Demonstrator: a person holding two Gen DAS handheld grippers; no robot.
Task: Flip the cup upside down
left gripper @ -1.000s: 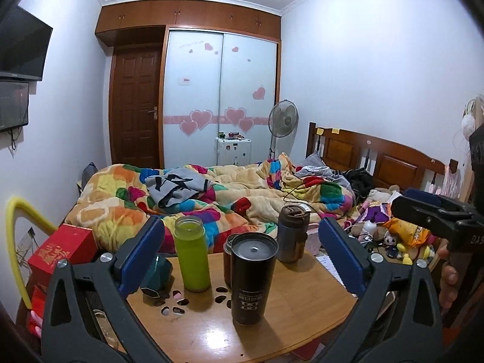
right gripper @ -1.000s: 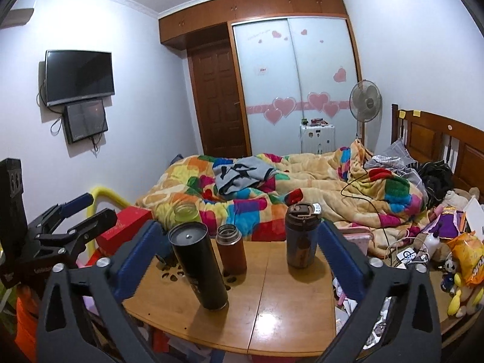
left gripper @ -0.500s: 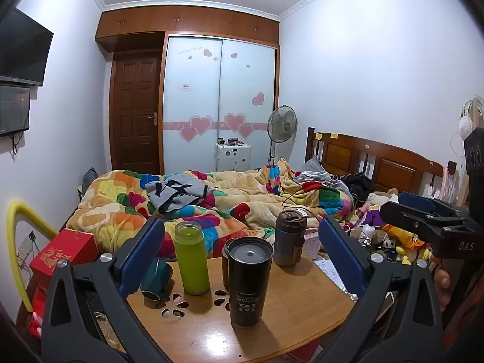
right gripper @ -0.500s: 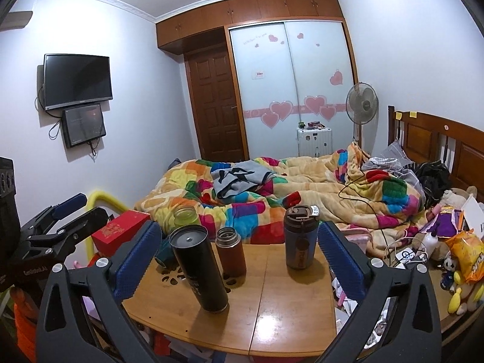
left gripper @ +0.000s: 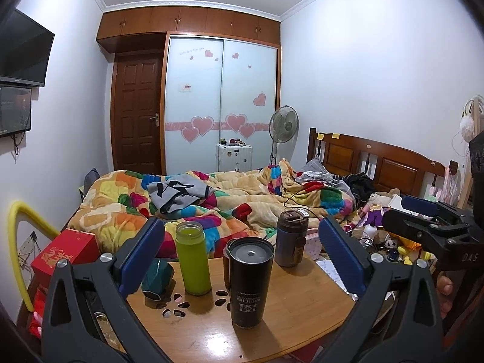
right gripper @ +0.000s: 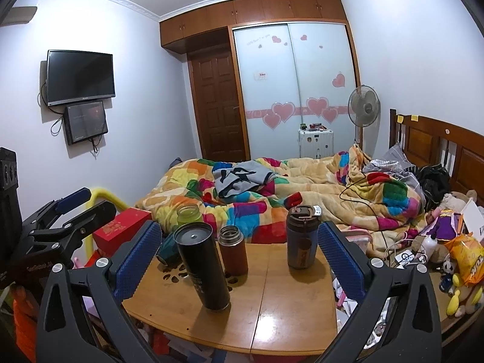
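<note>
A tall black cup (left gripper: 250,281) stands on the round wooden table (left gripper: 290,311), nearest to me; it also shows in the right wrist view (right gripper: 203,269). Behind it stand a green bottle (left gripper: 193,257), a brown bottle (right gripper: 232,252) and a blue-brown flask (left gripper: 291,239). My left gripper (left gripper: 242,252) is open and empty, held back from the table with the black cup between its blue pads in the picture. My right gripper (right gripper: 234,255) is open and empty, also held back; it shows at the right of the left wrist view (left gripper: 423,211).
A teal object (left gripper: 157,278) lies at the table's left. A red box (left gripper: 65,255) and a yellow tube (left gripper: 22,236) are left of the table. A bed with a colourful quilt (left gripper: 211,199) lies behind. Toys and clutter (right gripper: 453,251) lie at the right.
Both grippers have risen and drawn back a little, so the table and cups sit lower in both views. Both stay open. The cups have not moved.
</note>
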